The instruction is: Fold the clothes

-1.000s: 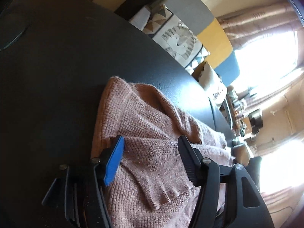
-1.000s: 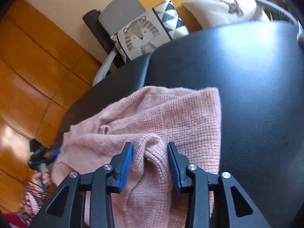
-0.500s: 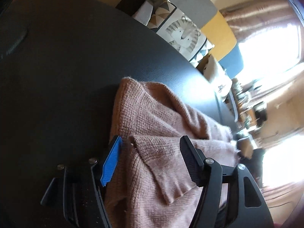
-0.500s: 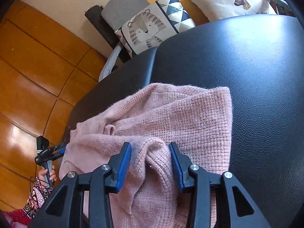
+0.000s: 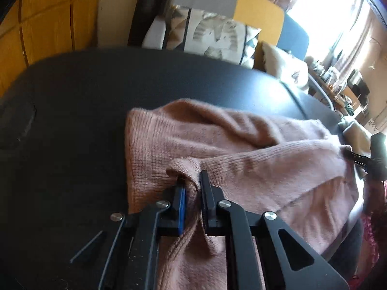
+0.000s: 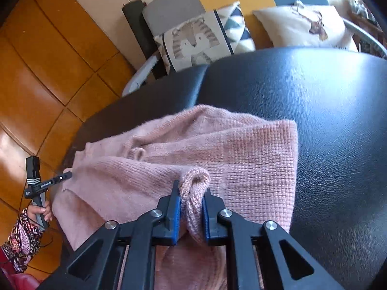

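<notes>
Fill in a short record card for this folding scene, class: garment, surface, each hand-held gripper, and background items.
garment: pink knitted sweater, partly folded and rumpled
surface: black padded table, sweater lying on it
left hand-held gripper: shut on a fold of the sweater's edge
right hand-held gripper: shut on a bunched fold of the sweater
background: tiger-print cushion and deer-print cushion on a sofa behind the table; orange tiled floor
stage: fold not yet finished

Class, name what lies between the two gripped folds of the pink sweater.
A taut band of sweater spans from the right gripper to the left gripper; the right wrist view shows it best.
</notes>
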The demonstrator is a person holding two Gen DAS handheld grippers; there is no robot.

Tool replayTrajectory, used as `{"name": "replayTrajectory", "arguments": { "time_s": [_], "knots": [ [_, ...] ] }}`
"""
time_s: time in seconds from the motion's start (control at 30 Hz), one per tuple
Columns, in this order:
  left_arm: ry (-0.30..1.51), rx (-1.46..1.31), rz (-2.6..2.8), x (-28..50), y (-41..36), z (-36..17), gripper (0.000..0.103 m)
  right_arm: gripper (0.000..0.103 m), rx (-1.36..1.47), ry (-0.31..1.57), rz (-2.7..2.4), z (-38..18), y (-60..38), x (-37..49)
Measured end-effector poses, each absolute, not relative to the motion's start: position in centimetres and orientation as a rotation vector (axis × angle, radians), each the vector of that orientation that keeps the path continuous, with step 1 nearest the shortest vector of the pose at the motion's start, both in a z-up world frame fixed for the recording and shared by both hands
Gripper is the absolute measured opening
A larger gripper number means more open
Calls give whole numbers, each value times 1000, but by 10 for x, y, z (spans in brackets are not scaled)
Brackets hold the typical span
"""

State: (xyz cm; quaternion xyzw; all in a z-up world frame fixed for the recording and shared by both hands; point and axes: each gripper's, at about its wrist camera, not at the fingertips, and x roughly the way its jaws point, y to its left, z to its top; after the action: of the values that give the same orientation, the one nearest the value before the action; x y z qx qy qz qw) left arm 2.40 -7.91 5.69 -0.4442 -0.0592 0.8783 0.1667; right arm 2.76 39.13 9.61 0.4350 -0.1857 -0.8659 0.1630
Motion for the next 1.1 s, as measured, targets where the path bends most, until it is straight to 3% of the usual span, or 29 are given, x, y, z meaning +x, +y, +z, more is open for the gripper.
{"name": "replayTrajectory", "arguments": {
  "time_s": [0.23, 0.4, 0.57, 0.73, 0.8, 0.9, 0.97, 1.1],
  "knots": [
    [-221, -1049, 2572, 42, -96, 111, 10, 11, 1050, -594, -2508, 141, 399, 45],
    [-257, -1000, 2630, 8, -100, 129, 9, 11, 971, -592, -2535, 169, 398, 24],
    [-460, -1081, 2638, -32, -120, 106, 9, 11, 1019, -637, -2552, 149, 405, -11],
    [-667, -1302, 2392, -42, -127, 46, 10, 11, 1154, -666, -2540, 108, 410, -33],
    [-757, -1363, 2321, -37, -132, 30, 25, 11, 1189, -674, -2528, 94, 412, -35],
    [-875, -1357, 2273, -31, -143, 21, 33, 12, 1204, -711, -2508, 81, 418, -32],
    [-905, -1374, 2247, -31, -144, 21, 60, 12, 1200, -753, -2494, 76, 423, -30],
    [-913, -1415, 2212, -32, -142, 22, 62, 12, 1190, -811, -2478, 69, 427, -28]
  ]
}}
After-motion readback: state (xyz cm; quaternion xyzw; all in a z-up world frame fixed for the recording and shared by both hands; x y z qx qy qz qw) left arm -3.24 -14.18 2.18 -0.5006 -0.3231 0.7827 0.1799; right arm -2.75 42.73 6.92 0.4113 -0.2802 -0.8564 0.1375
